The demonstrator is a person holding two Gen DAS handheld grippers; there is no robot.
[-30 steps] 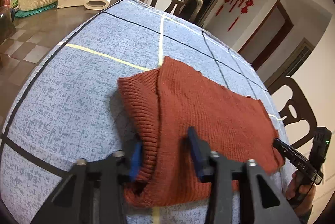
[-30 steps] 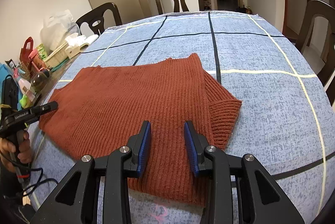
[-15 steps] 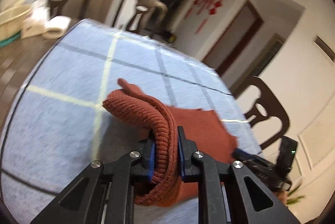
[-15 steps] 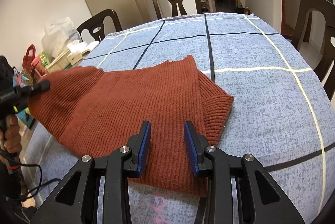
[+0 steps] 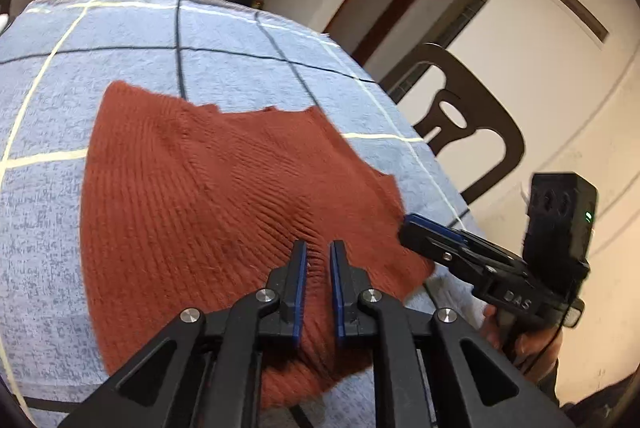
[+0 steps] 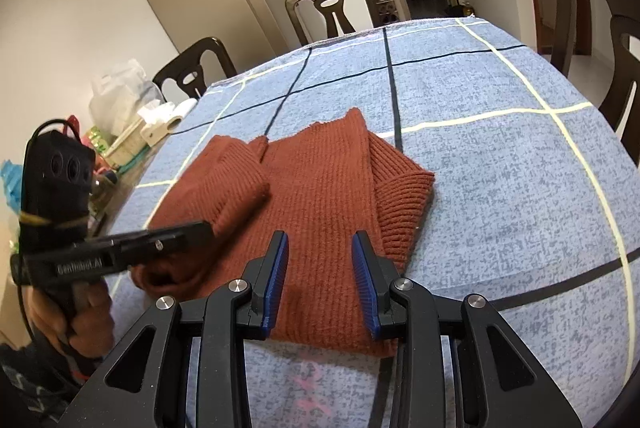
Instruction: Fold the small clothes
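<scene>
The right claw (image 6: 320,280) is hovering wide apart, gripping nothing, over the sweater's (image 6: 320,184) near edge. The left claw (image 5: 318,284), nearly closed, is apparently pinching the sweater's left side, folded inward. The sweater is lying on the table (image 6: 520,156).

The sweater (image 6: 320,188) is a rust-red ribbed knit, matt and slightly fuzzy. The tablecloth (image 6: 500,168) is coarse-woven blue cloth with a mottled texture. Both grippers, left (image 5: 318,260) and right (image 6: 320,260), look like matt black plastic with ridged blue pads (image 6: 362,280) and shiny metal rivets.
</scene>
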